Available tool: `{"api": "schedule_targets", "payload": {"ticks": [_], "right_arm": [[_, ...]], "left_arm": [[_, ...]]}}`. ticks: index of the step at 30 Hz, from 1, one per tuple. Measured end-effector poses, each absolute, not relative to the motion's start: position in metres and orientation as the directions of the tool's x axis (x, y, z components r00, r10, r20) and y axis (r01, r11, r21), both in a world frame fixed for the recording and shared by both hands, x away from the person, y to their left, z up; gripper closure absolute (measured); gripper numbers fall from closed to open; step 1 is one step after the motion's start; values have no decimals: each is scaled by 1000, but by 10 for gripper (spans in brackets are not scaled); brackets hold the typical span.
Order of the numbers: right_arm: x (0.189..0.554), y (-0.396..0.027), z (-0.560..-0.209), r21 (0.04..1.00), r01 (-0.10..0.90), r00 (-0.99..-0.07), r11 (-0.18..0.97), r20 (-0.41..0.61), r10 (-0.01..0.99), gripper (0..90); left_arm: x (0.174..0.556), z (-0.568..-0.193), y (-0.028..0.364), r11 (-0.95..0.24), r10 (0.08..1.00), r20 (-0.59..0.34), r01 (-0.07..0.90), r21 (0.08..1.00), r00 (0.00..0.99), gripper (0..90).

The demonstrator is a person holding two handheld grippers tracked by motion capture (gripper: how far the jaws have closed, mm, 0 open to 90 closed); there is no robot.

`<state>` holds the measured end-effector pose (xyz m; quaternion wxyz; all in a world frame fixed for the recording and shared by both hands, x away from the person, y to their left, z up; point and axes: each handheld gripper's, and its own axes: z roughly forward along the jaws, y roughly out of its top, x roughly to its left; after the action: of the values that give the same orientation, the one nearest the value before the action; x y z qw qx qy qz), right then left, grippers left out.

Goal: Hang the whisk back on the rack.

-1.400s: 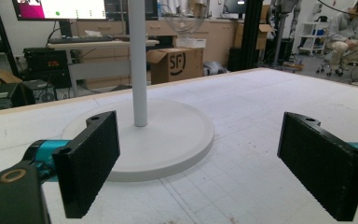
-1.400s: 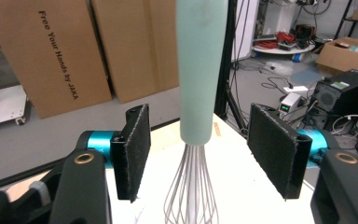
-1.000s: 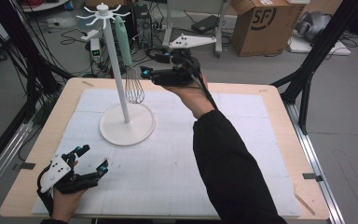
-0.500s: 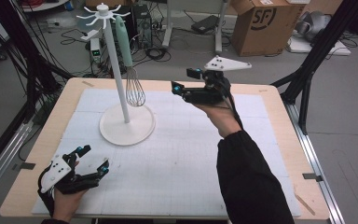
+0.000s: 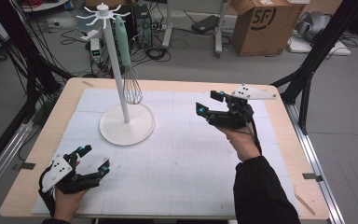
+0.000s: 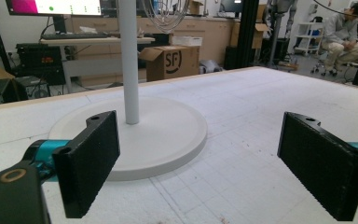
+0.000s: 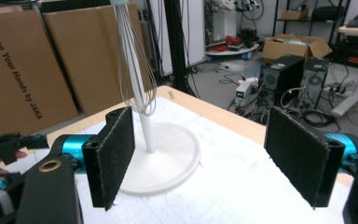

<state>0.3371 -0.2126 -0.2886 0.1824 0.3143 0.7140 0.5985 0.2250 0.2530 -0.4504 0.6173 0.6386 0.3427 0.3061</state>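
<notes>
A whisk (image 5: 132, 86) with a mint-green handle hangs from a hook of the white stand (image 5: 116, 65), whose round base (image 5: 127, 125) rests on the white mat. My right gripper (image 5: 206, 102) hovers to the right of the stand, pointing left toward it, well apart from the whisk. Its jaws have just been opening, and nothing is between them. In the right gripper view, the whisk (image 7: 137, 79) hangs beyond the open gripper (image 7: 200, 158). My left gripper (image 5: 95, 157) rests open and empty at the table's near left corner. In the left gripper view, the stand base (image 6: 168, 135) lies ahead of the gripper (image 6: 200, 168).
A white gridded mat (image 5: 182, 154) covers most of the wooden table (image 5: 284, 154). Black frame posts (image 5: 312, 56) stand at the table's sides. On the floor behind are a cardboard box (image 5: 261, 23), computer cases and cables.
My right gripper has pulled away from the whisk, travelling right and down toward the table's right side. The whisk stays hanging on the stand. The left gripper has not moved.
</notes>
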Motion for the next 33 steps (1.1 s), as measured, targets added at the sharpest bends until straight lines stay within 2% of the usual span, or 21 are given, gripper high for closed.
{"api": "schedule_targets", "payload": {"ticks": [14,24,33], "right_arm": [[310,-235,-323,966,252,-708,54,146,691,235],[281,-251,-337,976,219,-690,6,150,708,233],[266,-265,-359,982,186,-662,11,117,740,209]], "left_arm": [[225,-450,253,11,813,-43,58,998,580,134],[222,-449,255,35,806,-59,51,998,588,133],[221,-449,255,55,804,-76,53,997,590,132]]}}
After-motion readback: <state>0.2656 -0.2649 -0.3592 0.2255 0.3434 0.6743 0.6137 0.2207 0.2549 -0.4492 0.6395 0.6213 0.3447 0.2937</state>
